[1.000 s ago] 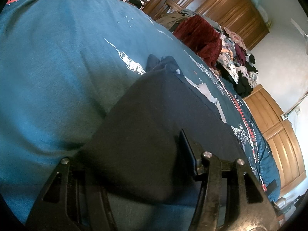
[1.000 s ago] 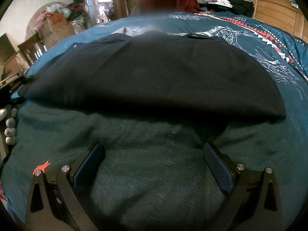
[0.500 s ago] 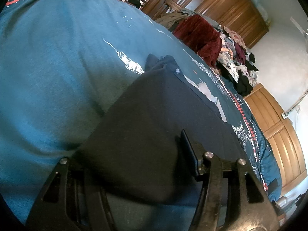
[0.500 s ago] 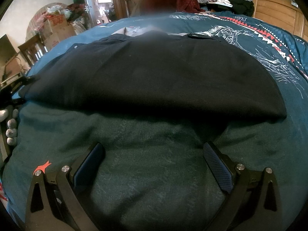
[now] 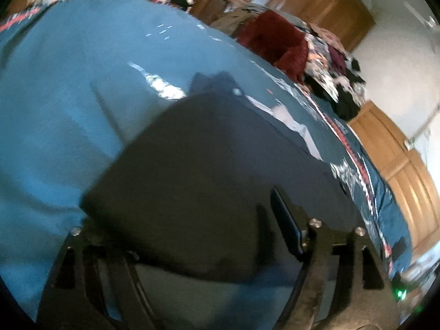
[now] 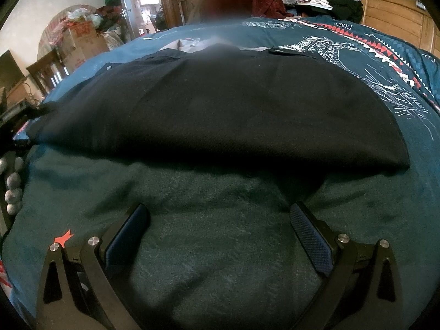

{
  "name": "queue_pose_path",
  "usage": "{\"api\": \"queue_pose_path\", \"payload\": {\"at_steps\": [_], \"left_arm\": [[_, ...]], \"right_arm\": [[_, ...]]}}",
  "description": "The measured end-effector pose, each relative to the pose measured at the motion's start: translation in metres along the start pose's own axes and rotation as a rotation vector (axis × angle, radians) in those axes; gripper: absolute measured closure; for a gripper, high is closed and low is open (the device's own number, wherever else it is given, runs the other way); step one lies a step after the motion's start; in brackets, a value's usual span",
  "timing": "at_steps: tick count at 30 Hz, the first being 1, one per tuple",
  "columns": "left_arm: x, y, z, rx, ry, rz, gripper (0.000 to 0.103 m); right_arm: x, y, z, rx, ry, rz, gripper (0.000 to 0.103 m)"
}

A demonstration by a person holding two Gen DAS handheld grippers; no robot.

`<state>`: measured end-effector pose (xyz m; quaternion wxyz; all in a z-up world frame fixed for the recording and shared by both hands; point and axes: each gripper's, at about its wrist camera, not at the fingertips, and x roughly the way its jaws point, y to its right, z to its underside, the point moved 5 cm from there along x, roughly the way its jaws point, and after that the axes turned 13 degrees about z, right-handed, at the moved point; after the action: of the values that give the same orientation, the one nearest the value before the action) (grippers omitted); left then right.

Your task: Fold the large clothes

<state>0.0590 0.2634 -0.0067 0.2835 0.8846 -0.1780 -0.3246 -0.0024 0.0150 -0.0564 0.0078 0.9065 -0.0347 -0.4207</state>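
Left wrist view blurred. Left gripper point(image 5: 189, 220) low in frame, jaws apart, left finger buried under dark garment point(image 5: 220, 165); whether fabric is pinched, cannot tell. Garment corner fills gap between jaws, rest runs toward upper right over teal bedspread point(image 5: 55, 96). Right wrist view sharp. Right gripper point(image 6: 220, 231) at bottom, jaws wide apart, nothing between them but bedspread. Garment hem lies across centre frame, just beyond fingertips point(image 6: 301, 214). Patch at top centre smeared, unreadable.
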Motion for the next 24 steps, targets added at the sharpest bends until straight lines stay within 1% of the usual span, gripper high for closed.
{"api": "queue_pose_path", "payload": {"at_steps": [1, 3, 4, 5, 6, 8, 9, 11, 13, 14, 15, 16, 17, 18, 19, 20, 21, 22, 23, 24], "left_arm": [[0.001, -0.002, 0.0, -0.007, -0.002, -0.009, 0.03], [0.002, -0.012, -0.004, -0.058, 0.005, 0.002, 0.046], [0.001, -0.017, -0.004, -0.08, 0.011, 0.011, 0.049], [0.0, -0.019, -0.004, -0.094, 0.017, 0.016, 0.055], [0.0, -0.022, -0.005, -0.106, 0.023, 0.018, 0.056], [0.002, -0.021, -0.006, -0.109, 0.02, 0.012, 0.056], [0.003, -0.02, -0.006, -0.111, 0.02, 0.008, 0.052], [0.004, -0.02, -0.008, -0.122, 0.025, 0.011, 0.049], [0.006, -0.02, -0.011, -0.135, 0.02, 0.004, 0.052], [0.006, -0.02, -0.012, -0.138, 0.02, -0.002, 0.068], [0.006, -0.02, -0.013, -0.141, 0.019, 0.004, 0.097], [0.006, -0.015, -0.015, -0.125, 0.014, 0.0, 0.099], [0.005, -0.01, -0.016, -0.096, 0.019, -0.012, 0.1], [0.003, 0.0, -0.017, -0.052, 0.024, -0.019, 0.1], [0.0, 0.014, -0.019, 0.004, 0.034, -0.025, 0.1], [0.0, 0.021, -0.02, 0.027, 0.043, -0.031, 0.101], [-0.003, 0.033, -0.021, 0.07, 0.059, -0.034, 0.101], [-0.004, 0.041, -0.022, 0.101, 0.069, -0.041, 0.101], [-0.004, 0.047, -0.022, 0.127, 0.076, -0.051, 0.101], [-0.003, 0.053, -0.023, 0.156, 0.08, -0.059, 0.101]], "right_arm": [[0.0, -0.001, 0.0, -0.001, 0.0, 0.001, 0.0], [0.0, -0.001, 0.0, -0.003, -0.001, 0.003, 0.0], [0.0, -0.002, 0.0, -0.003, 0.0, 0.003, 0.0], [-0.001, -0.002, 0.0, -0.002, 0.001, 0.003, 0.0], [-0.001, -0.002, 0.001, -0.002, 0.002, 0.003, 0.0], [-0.003, -0.003, 0.001, -0.003, 0.004, 0.005, 0.0], [-0.003, -0.003, 0.001, -0.004, 0.004, 0.006, 0.0], [-0.005, -0.004, 0.001, -0.013, 0.002, 0.012, 0.0], [-0.011, -0.007, 0.0, -0.041, -0.031, 0.011, 0.0], [-0.016, -0.009, -0.002, -0.056, -0.058, -0.014, 0.002], [-0.023, -0.009, -0.004, -0.054, -0.074, -0.05, 0.008], [-0.03, -0.008, -0.008, -0.04, -0.087, -0.087, 0.01], [-0.041, -0.006, -0.018, -0.014, -0.096, -0.146, 0.012], [-0.051, -0.003, -0.033, 0.003, -0.079, -0.179, 0.012], [-0.059, -0.002, -0.049, 0.01, -0.05, -0.194, 0.012], [-0.067, -0.002, -0.078, 0.015, -0.007, -0.213, 0.012], [-0.07, -0.002, -0.095, 0.021, 0.012, -0.232, 0.009], [-0.07, -0.008, -0.126, 0.027, 0.023, -0.269, 0.007], [-0.065, -0.021, -0.162, 0.022, 0.021, -0.31, 0.006], [-0.059, -0.035, -0.19, 0.013, 0.007, -0.339, 0.006]]}}
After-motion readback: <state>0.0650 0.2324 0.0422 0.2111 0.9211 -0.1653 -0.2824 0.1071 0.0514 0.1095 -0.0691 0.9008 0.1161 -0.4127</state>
